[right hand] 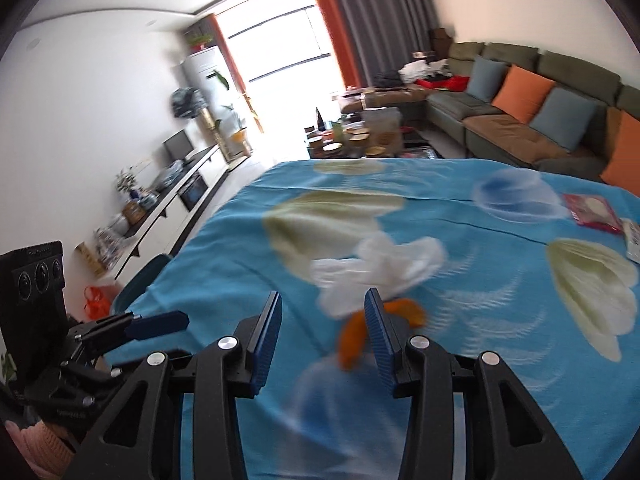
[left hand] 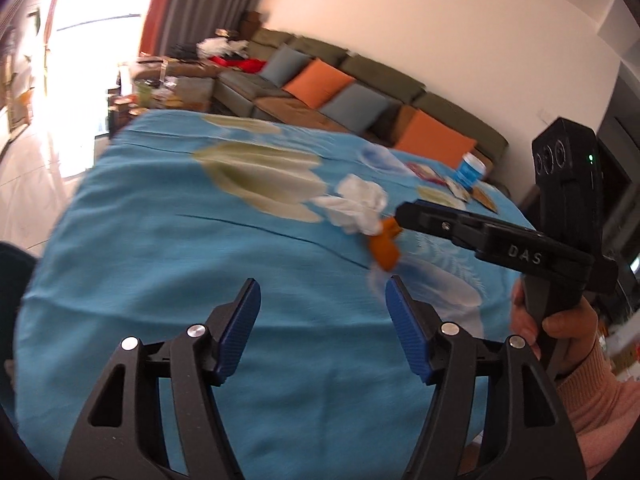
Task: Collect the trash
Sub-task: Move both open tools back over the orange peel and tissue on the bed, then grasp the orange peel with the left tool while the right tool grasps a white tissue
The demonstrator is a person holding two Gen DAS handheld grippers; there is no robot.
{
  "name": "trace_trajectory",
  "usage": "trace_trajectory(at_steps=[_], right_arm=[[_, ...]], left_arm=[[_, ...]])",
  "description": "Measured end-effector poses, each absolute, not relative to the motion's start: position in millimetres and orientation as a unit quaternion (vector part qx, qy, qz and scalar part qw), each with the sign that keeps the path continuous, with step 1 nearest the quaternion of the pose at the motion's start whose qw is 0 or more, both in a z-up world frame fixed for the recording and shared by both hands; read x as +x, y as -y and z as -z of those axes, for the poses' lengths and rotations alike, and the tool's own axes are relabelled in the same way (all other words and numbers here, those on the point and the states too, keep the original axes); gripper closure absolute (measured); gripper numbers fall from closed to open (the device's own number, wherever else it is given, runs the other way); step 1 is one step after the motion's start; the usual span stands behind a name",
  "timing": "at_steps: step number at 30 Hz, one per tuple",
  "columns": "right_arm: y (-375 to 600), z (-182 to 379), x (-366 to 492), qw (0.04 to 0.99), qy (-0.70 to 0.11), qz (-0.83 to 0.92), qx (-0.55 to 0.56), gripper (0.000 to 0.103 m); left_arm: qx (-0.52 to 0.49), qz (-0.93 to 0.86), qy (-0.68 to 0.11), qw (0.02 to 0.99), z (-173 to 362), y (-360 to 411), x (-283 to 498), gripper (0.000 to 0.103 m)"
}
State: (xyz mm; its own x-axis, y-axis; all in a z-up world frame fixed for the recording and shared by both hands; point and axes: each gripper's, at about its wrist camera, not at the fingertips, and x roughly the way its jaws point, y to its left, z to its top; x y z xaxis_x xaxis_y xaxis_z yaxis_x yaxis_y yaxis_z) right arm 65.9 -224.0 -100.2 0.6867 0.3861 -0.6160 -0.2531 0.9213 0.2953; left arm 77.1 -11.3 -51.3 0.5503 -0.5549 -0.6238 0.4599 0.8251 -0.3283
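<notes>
A crumpled white tissue (left hand: 358,204) lies on the blue flowered tablecloth (left hand: 168,240), with an orange peel (left hand: 384,248) beside it. My left gripper (left hand: 322,324) is open and empty, above the cloth, short of both. My right gripper (right hand: 322,334) is open; the tissue (right hand: 380,268) and peel (right hand: 352,340) lie just ahead of its right finger. The right gripper also shows in the left wrist view (left hand: 416,214), reaching toward the tissue from the right. The left gripper shows at the left in the right wrist view (right hand: 160,324).
Flat packets (left hand: 452,184) and a blue-white cup (left hand: 472,170) lie at the table's far right. A red-white packet (right hand: 592,210) lies far right. A sofa (right hand: 520,96) with cushions stands behind, a cluttered low table (right hand: 360,136) beyond the table's far edge.
</notes>
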Motion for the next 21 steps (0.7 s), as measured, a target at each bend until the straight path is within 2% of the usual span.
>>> trace_trajectory(at_steps=[7, 16, 21], right_arm=[[258, 108, 79, 0.913, -0.356, -0.161, 0.12, 0.062], [268, 109, 94, 0.912, -0.358, -0.16, 0.125, 0.063], [272, 111, 96, 0.91, -0.36, -0.16, 0.13, 0.063]], left_arm=[[-0.059, 0.319, -0.405, 0.855, 63, 60, 105, 0.041], [-0.035, 0.32, -0.443, 0.837, 79, 117, 138, 0.052], [-0.033, 0.308, -0.462, 0.831, 87, 127, 157, 0.072]])
